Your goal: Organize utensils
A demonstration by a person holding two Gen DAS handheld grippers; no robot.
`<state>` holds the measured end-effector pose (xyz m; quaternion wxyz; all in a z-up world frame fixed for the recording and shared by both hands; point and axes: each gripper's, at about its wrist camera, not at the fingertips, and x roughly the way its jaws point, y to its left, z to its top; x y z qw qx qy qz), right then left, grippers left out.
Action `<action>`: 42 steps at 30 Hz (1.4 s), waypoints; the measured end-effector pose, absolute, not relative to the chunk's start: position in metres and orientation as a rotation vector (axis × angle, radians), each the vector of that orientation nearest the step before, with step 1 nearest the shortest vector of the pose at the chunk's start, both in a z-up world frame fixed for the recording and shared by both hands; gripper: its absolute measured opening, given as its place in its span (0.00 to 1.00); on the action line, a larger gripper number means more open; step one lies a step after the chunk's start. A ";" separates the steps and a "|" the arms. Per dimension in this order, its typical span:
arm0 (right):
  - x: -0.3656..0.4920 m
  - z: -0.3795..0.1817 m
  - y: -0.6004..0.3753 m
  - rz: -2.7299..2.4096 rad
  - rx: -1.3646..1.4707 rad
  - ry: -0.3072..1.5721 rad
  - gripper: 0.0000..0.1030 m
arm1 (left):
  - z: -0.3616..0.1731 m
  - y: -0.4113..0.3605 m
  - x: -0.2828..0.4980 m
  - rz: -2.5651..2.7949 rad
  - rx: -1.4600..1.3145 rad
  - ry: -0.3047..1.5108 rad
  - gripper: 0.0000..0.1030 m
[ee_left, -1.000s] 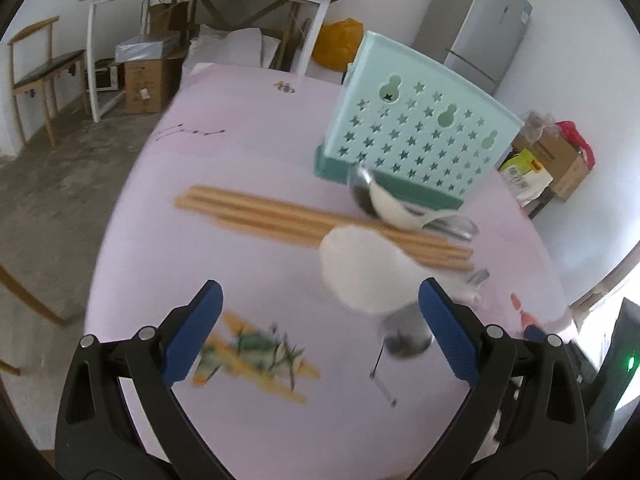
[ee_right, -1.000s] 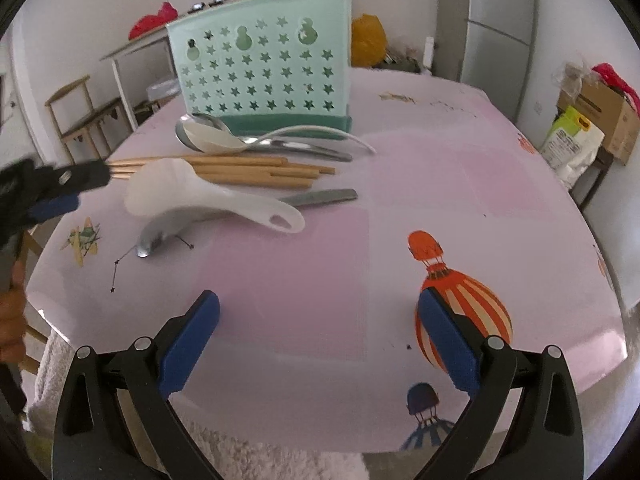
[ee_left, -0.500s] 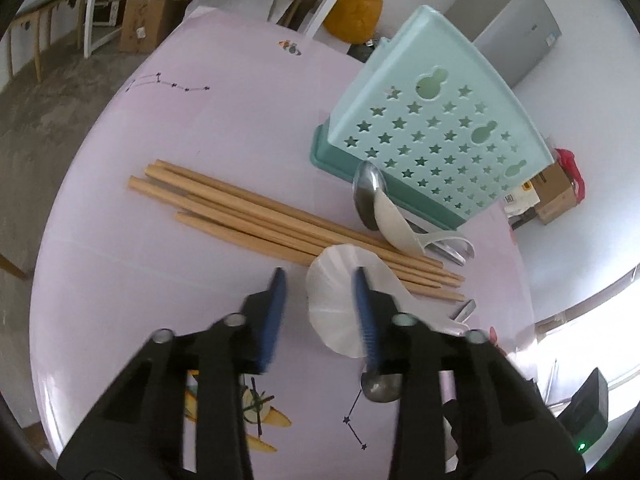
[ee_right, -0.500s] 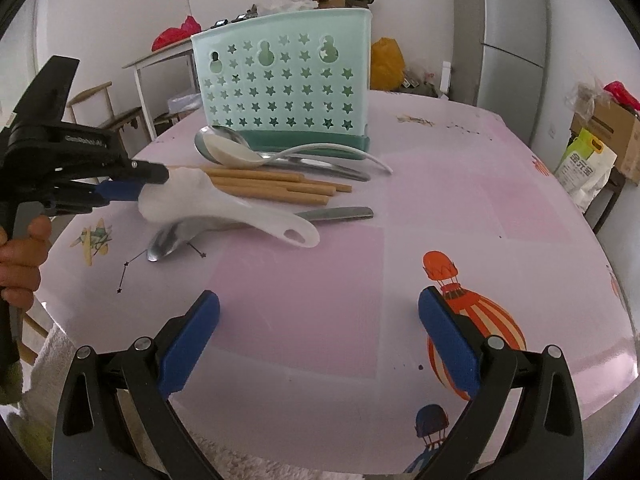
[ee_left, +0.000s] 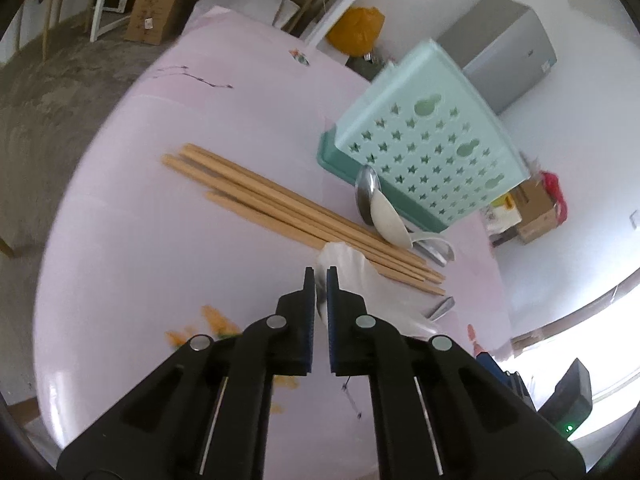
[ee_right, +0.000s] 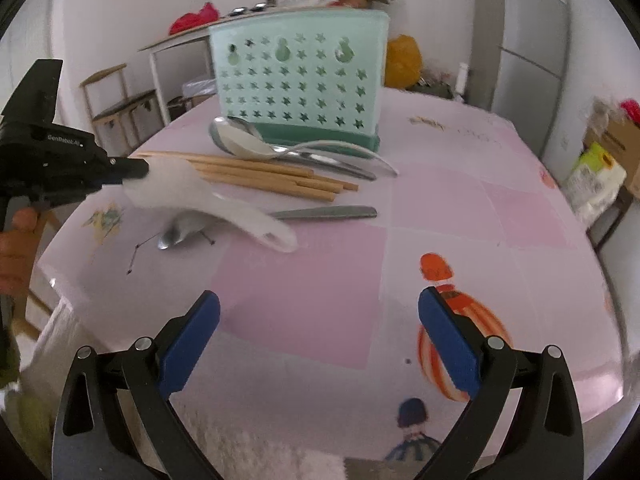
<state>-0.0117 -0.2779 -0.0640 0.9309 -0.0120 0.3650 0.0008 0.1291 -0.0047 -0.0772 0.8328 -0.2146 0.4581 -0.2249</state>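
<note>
My left gripper (ee_left: 320,276) is shut on the rim of a white plastic rice paddle (ee_left: 360,276) and holds it slightly off the pink table; in the right wrist view the paddle (ee_right: 224,208) hangs over a metal spoon (ee_right: 180,230). Several wooden chopsticks (ee_left: 288,208) lie beside it. A white ceramic spoon (ee_right: 244,146) and a metal spoon (ee_left: 366,192) rest against the mint-green star-holed utensil holder (ee_right: 300,80). My right gripper (ee_right: 318,344) is open and empty above the table's near edge.
The pink tablecloth (ee_right: 440,208) has cartoon prints. A grey fridge (ee_right: 528,36) stands behind the table, cardboard boxes (ee_right: 616,140) at the right, a white-framed side table (ee_right: 180,44) and wooden chair at the left.
My left gripper moved in and closed from wide open onto the rice paddle's rim, and the paddle has lifted a little. The right gripper stayed open and drew slightly closer to the utensils.
</note>
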 end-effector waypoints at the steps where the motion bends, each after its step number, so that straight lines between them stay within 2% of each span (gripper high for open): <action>1: -0.015 -0.061 -0.278 0.015 -0.043 0.740 0.94 | -0.076 0.003 0.125 -0.476 -0.473 0.964 0.03; 3: -0.019 -0.052 -0.279 0.061 -0.080 0.726 0.90 | -0.074 0.016 0.121 -0.478 -0.496 0.954 0.02; 8: -0.001 -0.038 -0.266 0.149 -0.281 0.731 0.66 | -0.072 0.054 0.114 -0.496 -0.583 0.924 0.00; 17: 0.043 -0.052 -0.223 0.376 -0.655 0.798 0.40 | -0.078 0.100 0.110 -0.526 -0.649 0.912 0.00; 24: 0.064 -0.053 -0.207 0.505 -0.808 0.833 0.27 | -0.084 0.113 0.110 -0.554 -0.659 0.907 0.00; 26: 0.068 -0.054 -0.201 0.529 -0.834 0.844 0.17 | -0.085 0.113 0.110 -0.558 -0.664 0.907 0.00; 28: 0.068 -0.055 -0.192 0.536 -0.863 0.841 0.11 | -0.087 0.114 0.110 -0.559 -0.669 0.905 0.00; 34: 0.051 -0.065 -0.173 0.465 -0.969 0.763 0.07 | -0.089 0.115 0.107 -0.556 -0.673 0.902 0.00; 42: 0.044 -0.052 -0.188 0.366 -0.826 0.725 0.02 | -0.072 0.119 0.100 -0.533 -0.645 0.846 0.00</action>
